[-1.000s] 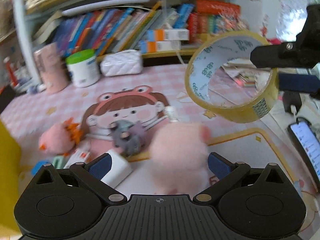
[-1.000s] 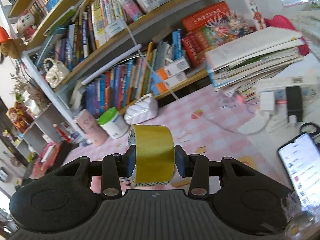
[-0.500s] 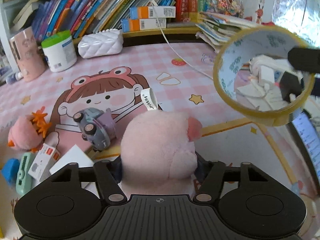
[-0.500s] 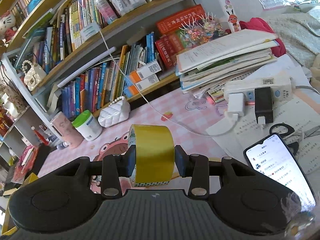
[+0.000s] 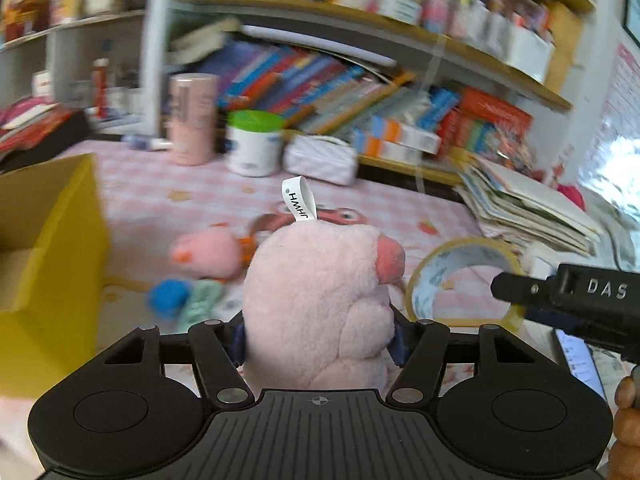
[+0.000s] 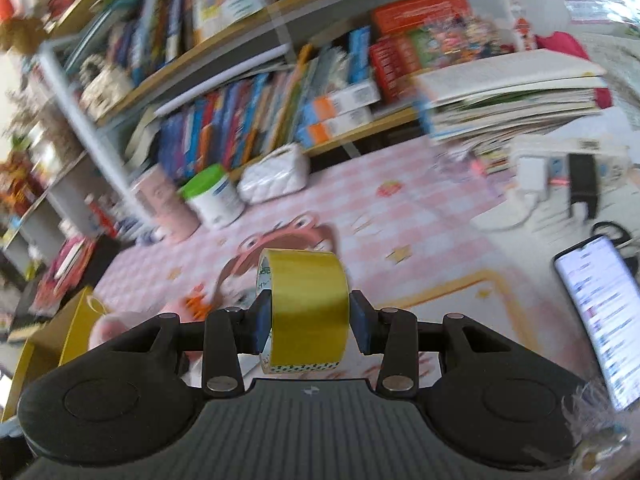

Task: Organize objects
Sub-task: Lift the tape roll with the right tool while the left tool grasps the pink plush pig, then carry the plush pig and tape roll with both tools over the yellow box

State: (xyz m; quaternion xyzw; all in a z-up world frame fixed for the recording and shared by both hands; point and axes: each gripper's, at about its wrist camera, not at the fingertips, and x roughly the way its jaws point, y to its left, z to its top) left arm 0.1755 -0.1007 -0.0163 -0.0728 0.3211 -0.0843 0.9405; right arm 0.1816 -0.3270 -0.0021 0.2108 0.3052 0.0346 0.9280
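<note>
While both loads hang above the table: left gripper (image 5: 318, 334) fingers clamped on pink plush toy (image 5: 320, 300), frame centre; right gripper (image 6: 308, 320) fingers shut on yellow tape roll (image 6: 306, 306); carry level to yellow box (image 5: 44, 260), left edge, release inside

A child's study corner in a home: crowded bookshelves (image 6: 248, 92) of bright picture books rise behind a bench (image 6: 420, 216) covered by a pink checked cartoon mat, strewn with plush toys (image 5: 204, 252), stacked workbooks (image 6: 508, 100) and a phone (image 6: 600, 312).
</note>
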